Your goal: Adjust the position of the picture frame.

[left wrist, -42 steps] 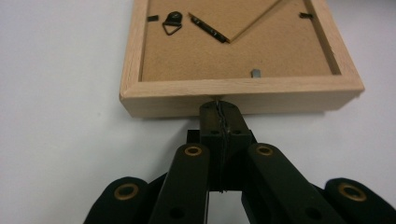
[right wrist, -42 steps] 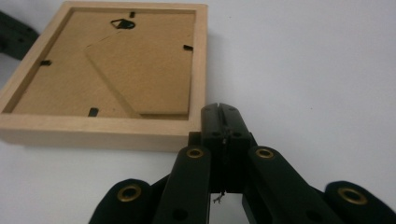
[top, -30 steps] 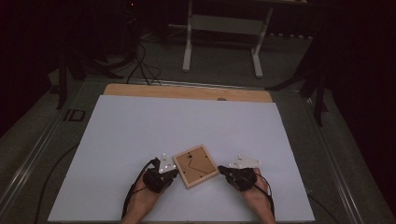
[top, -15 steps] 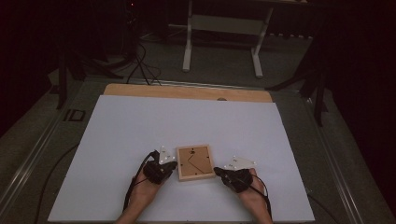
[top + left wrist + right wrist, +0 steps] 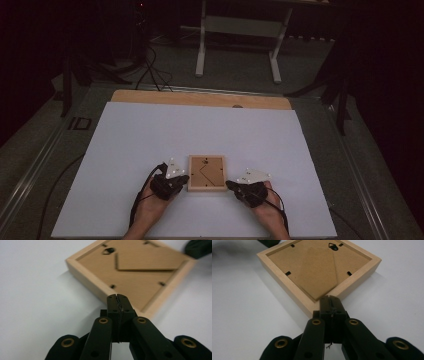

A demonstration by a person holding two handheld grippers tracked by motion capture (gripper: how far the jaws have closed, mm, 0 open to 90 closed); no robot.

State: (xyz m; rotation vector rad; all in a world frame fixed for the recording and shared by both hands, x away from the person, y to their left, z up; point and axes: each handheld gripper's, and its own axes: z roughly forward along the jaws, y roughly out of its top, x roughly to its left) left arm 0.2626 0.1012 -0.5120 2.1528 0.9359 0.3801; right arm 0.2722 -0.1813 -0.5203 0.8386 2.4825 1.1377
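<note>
Wooden and pale, the small picture frame (image 5: 206, 173) lies back-side up on the white table sheet (image 5: 150, 130), near the person's edge and roughly midway between my two grippers; from the high view I judge it was laid face down so the backing board and its clips can be reached. On that view the left gripper (image 5: 181, 179) sits just at the frame's left near corner and the right gripper (image 5: 231, 184) at its right near corner, so I am bracketing it from both sides, probably to steady or square it. In the left gripper view the picture frame (image 5: 100, 287) runs diagonally ahead, its hanger hook (image 5: 109, 250) at the far end and its fold-out stand (image 5: 147, 262) flat against the backing; my left gripper (image 5: 117, 298) has its jaws pressed together with nothing between them, the tips touching or all but touching the frame's near rim. In the right gripper view the right gripper (image 5: 329, 299) is likewise closed on nothing, tips at the near corner of the picture frame (image 5: 287, 285).
</note>
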